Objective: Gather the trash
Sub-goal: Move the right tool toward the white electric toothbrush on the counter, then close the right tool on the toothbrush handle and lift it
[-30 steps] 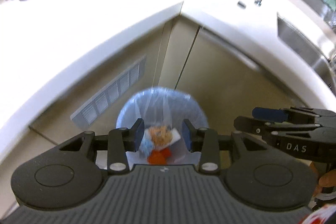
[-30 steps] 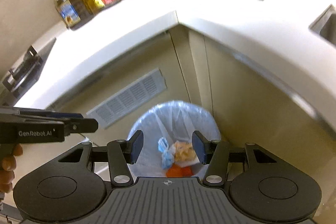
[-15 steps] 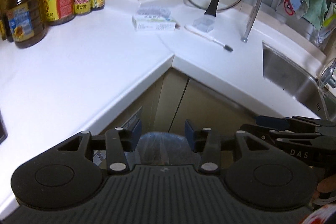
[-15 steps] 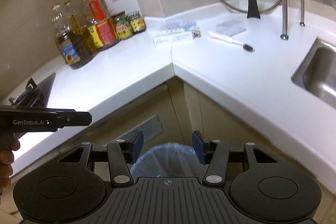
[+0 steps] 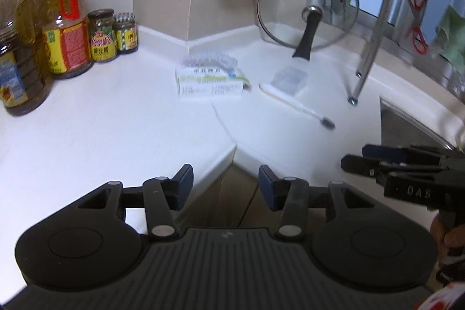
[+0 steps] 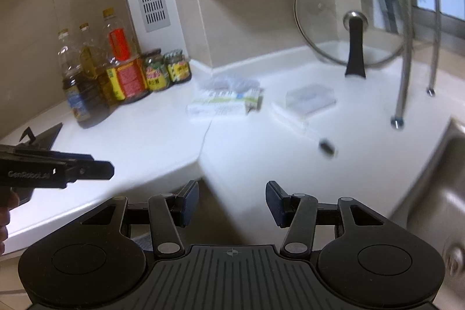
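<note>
While both grippers are empty, left gripper point(image 5: 226, 184) jaws opening, right gripper point(image 6: 232, 201) jaws apart, trash remains on surface point(image 5: 116, 130): carton point(image 5: 210, 82), toothbrush point(image 5: 296, 106), clear box point(image 5: 289, 77).

The carton point(image 6: 223, 103) near the surface's point(image 6: 261, 153) back corner is blurred, its print unreadable; the crumpled wrapper point(image 6: 229, 83) behind it is indistinct; the leftmost bottle point(image 5: 11, 71) is cut off.

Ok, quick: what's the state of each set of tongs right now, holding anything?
Left tongs: opening, nothing between the pads.
Right tongs: open, nothing held.
</note>
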Available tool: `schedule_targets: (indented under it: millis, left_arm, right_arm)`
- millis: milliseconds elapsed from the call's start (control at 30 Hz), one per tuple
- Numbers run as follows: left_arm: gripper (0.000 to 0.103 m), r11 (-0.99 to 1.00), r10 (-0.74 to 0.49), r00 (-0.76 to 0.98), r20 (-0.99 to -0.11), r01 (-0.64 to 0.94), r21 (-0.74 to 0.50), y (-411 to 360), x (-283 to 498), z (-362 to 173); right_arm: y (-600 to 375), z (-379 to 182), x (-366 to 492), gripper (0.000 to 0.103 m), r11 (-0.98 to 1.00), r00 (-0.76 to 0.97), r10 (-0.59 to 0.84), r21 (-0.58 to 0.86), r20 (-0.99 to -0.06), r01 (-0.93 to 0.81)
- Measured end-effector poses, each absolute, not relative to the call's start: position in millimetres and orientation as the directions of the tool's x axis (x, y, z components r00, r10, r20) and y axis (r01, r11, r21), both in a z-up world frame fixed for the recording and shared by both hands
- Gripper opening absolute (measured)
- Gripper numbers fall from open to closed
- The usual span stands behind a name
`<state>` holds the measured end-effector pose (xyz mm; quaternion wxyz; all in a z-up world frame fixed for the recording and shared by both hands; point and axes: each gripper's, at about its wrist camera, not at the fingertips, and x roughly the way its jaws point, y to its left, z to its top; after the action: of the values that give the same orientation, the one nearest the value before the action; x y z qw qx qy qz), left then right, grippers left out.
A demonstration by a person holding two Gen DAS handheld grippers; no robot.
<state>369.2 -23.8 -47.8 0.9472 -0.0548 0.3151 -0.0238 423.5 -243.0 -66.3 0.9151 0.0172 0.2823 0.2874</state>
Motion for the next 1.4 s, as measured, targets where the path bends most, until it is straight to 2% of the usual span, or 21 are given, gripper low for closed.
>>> schedule_targets:
  millis: [367,800,933,1267,1400]
  left_arm:
    - [0.045,0.994,0.000,0.815,-0.580,-0.066,-0.091,-52,459,-50]
    - [0.045,0.991,0.067,0.782,-0.620,-0.124,-0.049,-59,519,-66]
    - [0.045,0.992,0.071,0.775,-0.628,-0.123,-0.041,-60,527,-69]
    - [0.045,0.992,0.078,0.769,-0.634,-0.124,-0.028,-60,539,-73]
    - [0.045,0.993,0.076,0.771,-0.633,-0.119,-0.026,-60,541,-73]
  right_arm:
    - [-263,-78,540,0.052,0.805,0.654,0.556,0.136,-0.513,-0.577]
    - [-247,-113,612,0.051,0.764,0.581,0.575,0.125,-0.576,-0.633]
    - [-243,-119,622,0.044,0.764,0.577,0.563,0.107,-0.591,-0.637]
    - [-234,-128,626,0.036,0.754,0.574,0.551,0.067,-0.605,-0.653]
    - [-231,-129,624,0.025,0.759,0.591,0.537,0.038,-0.602,-0.650]
